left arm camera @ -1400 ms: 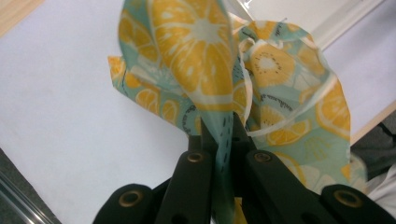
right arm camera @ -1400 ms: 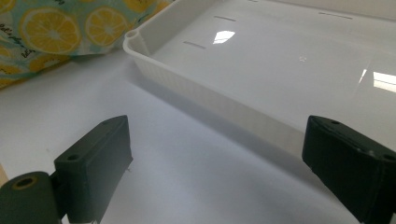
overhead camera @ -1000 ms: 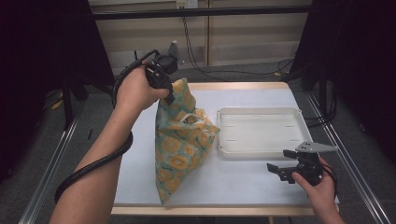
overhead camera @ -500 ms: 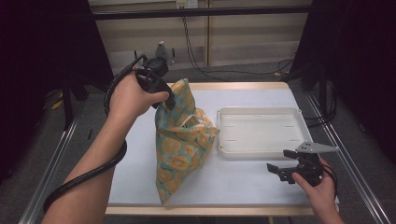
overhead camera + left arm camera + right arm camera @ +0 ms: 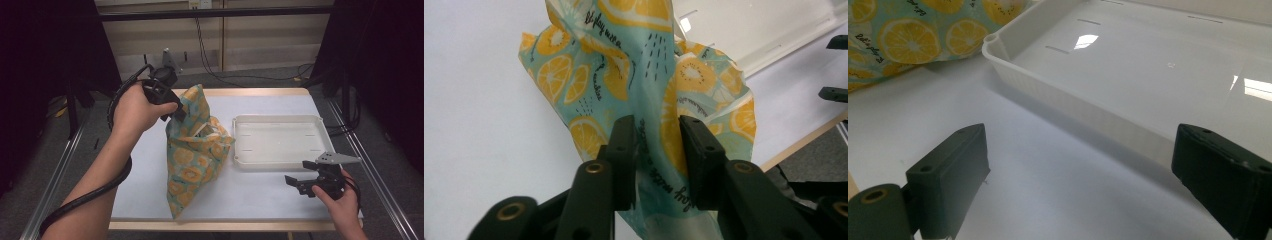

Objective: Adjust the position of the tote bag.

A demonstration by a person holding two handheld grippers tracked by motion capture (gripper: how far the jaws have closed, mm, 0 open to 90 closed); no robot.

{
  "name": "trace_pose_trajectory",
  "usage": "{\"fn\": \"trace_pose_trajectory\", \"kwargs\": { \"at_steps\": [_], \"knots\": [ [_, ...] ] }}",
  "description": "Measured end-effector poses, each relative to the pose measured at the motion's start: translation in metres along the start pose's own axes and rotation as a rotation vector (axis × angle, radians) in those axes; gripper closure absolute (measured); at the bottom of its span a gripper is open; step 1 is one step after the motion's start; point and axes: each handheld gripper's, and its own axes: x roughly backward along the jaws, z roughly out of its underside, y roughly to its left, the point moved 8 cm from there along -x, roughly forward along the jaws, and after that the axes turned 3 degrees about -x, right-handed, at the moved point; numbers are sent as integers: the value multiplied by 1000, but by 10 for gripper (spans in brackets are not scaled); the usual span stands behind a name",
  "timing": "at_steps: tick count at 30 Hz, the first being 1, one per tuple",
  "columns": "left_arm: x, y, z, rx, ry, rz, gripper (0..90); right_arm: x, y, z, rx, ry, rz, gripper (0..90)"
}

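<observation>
Thin printed fabric is all the left gripper [image 5: 658,155] has: its jaws have just been closing on a gathered fold at the top of the bag [image 5: 192,150], and the left gripper view shows that fold bunched between the pads, seemingly pinched, though how firmly I cannot tell. The bag, teal with orange-slice print, hangs from that pinch with its lower end resting on the tabletop [image 5: 150,165], just left of the white tray [image 5: 280,141]. The risk I see is slippage: a small pinch of smooth cloth could slide out if the hand lifts or tugs, and the bag would slump, possibly towards the tabletop's near edge. A hard pull could also drag the bag's side against the tray and shove it. Something pale shows at the bag's mouth; if the bag tips, contents might spill. The right gripper [image 5: 306,183] rests near the tray's near wall, jaws wide and holding nothing, too far off to catch anything quickly.
</observation>
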Motion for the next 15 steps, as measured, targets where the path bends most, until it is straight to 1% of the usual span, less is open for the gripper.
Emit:
{"fn": "trace_pose_trajectory", "kwargs": {
  "at_steps": [1, 2, 3, 4, 5, 8, 10, 12, 14, 15],
  "knots": [
    [-1, 0, 0, -5, 4, -6, 724, 0, 0, 0, 0, -2, 1, 81],
    [-2, 0, 0, -20, 17, -19, 729, 0, 0, 0, -1, -1, 2, 81],
    [-3, 0, 0, -17, 14, -19, 731, 1, 0, 1, -3, 1, 2, 81],
    [-4, 0, 0, -30, 15, -28, 732, 1, -1, 0, -3, 1, 2, 81],
    [-4, 1, 0, -24, 20, -29, 734, 1, -1, 1, -6, 1, 3, 81],
    [-7, 3, 0, -39, 34, -42, 787, 1, -1, 1, -6, 0, 3, 81],
    [-7, 4, 1, -61, 40, -50, 811, 1, -1, 1, -3, 3, 1, 81],
    [-7, 5, 1, -96, 32, -72, 823, 1, -1, 1, -3, 3, 0, 81],
    [-7, 7, 0, -127, 27, -75, 826, 1, 0, 1, -3, 4, 1, 81],
    [-7, 7, 0, -122, 32, -71, 829, 1, 0, 1, -1, 2, -1, 81]
  ]
}}
